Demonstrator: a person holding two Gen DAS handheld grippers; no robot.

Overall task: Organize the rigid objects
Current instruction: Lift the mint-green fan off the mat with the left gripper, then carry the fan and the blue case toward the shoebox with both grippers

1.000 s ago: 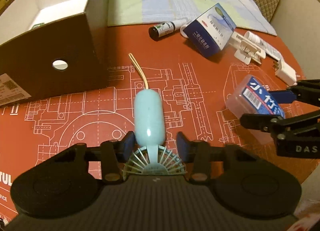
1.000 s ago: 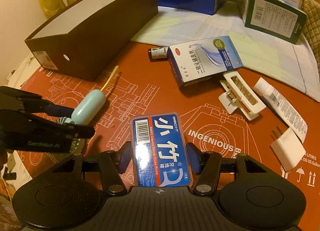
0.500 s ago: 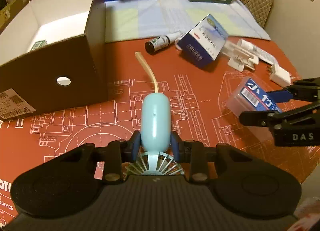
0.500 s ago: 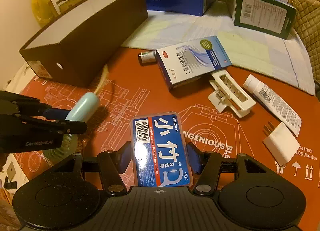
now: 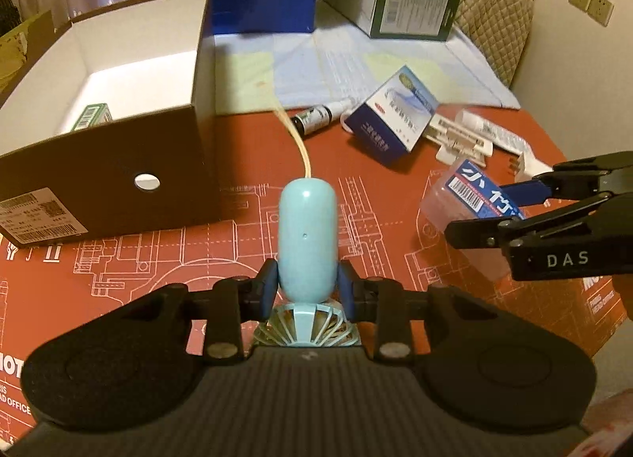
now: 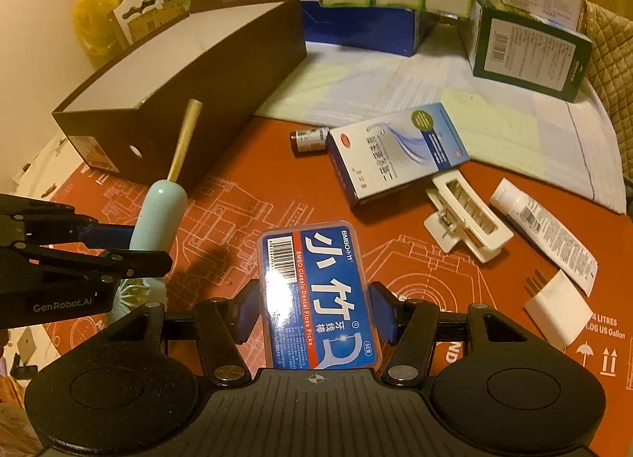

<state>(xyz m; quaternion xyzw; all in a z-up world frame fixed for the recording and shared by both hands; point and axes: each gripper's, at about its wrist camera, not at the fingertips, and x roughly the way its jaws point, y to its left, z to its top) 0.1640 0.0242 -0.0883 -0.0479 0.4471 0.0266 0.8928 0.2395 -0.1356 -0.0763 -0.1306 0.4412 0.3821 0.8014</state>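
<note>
Presently, findings as follows.
Left claw [image 5: 306, 291]: clamped on the pale blue handheld fan [image 5: 306, 235], blue pads against both sides of its rounded body near the grille end.
Fan position: held off the surface [image 5: 257, 156], body pointing away from the camera; its tan wrist strap [image 5: 296, 136] arcs from the far tip toward the brown box [image 5: 110, 168]. In the right wrist view the fan [image 6: 158, 219] is tilted, strap end uppermost.
Right claw [image 6: 314, 312]: clamped on the dental floss pick case [image 6: 316, 294], a clear case with a blue label, gripped across its width, label upward.
Relative position: the right claw [image 5: 480, 209] and its case [image 5: 467, 196] sit to the right of the fan, apart from it.
Brown box: open-topped, white inside, round hole in the near end wall, at the left of the surface; a small green-edged carton [image 5: 93, 116] lies inside.
Loose items on the surface: blue and white medicine box [image 6: 395, 148]; small dark bottle [image 6: 308, 140] just beside it; white hair clip [image 6: 467, 219]; white tube [image 6: 542, 231]; white plug adapter [image 6: 558, 310].
Far edge: green and white carton [image 6: 526, 53] and a blue box [image 6: 364, 29] under green-edged packs, all well apart from both claws.
</note>
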